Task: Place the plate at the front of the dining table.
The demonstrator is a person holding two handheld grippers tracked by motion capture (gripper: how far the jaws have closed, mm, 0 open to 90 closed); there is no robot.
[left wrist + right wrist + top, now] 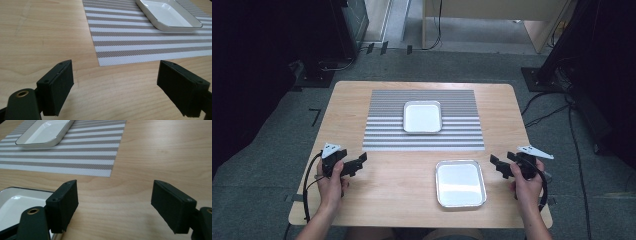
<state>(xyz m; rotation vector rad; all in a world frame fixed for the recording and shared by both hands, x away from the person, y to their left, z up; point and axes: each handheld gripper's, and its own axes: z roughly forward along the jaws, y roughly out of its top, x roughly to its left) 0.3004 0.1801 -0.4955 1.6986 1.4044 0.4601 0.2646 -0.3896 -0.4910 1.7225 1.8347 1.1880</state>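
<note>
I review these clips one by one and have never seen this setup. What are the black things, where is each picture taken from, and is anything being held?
A person holds a hand-held gripper in each hand: the left gripper and the right gripper. The high view looks down on the wooden table. The other two views come from cameras riding on each gripper, looking along its black fingers. On the table lie a striped placemat with a white tray on it, and a second tray on bare wood. Both grippers are open and hold nothing.
</note>
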